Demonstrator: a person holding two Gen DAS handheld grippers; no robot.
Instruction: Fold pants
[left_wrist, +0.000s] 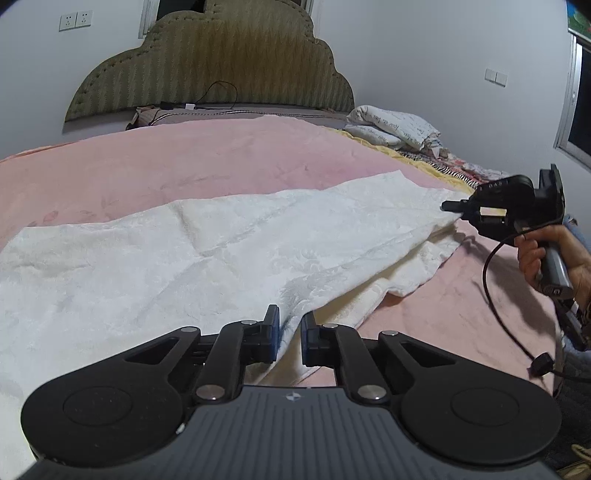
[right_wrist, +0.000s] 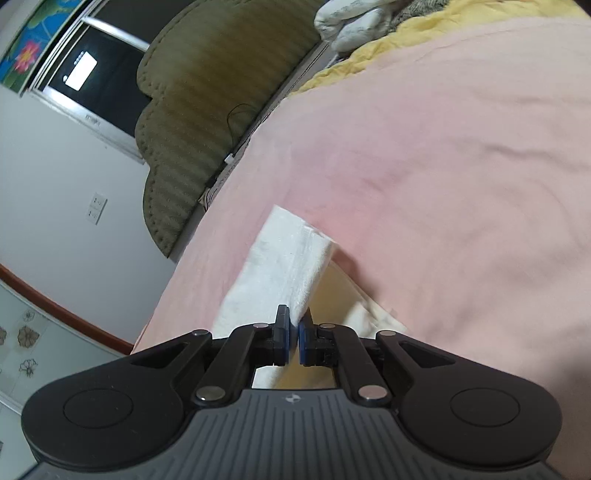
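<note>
From my left wrist camera, the white pants (left_wrist: 207, 251) lie stretched across the pink bedspread (left_wrist: 155, 162), running from the near left edge of the bed toward its right side. My left gripper (left_wrist: 290, 336) sits at the near edge of the cloth with a fold of white fabric between its fingers; the jaws stand a little apart around that fold, the fabric touching the left pad, and I cannot tell whether they really pinch it. Out at the far end of the pants, near the bed's right edge, my right gripper (left_wrist: 452, 206) has its tips on the fabric's corner, lifted slightly off the spread. The green padded headboard (left_wrist: 214, 62) stands behind, folded bedding (left_wrist: 395, 125) at the far right corner.

From my right wrist camera, my right gripper (right_wrist: 294, 334) has its jaws nearly together, clamped on the pants (right_wrist: 280, 266), whose white edge runs away from the fingertips over the pink bedspread (right_wrist: 443, 147).
</note>
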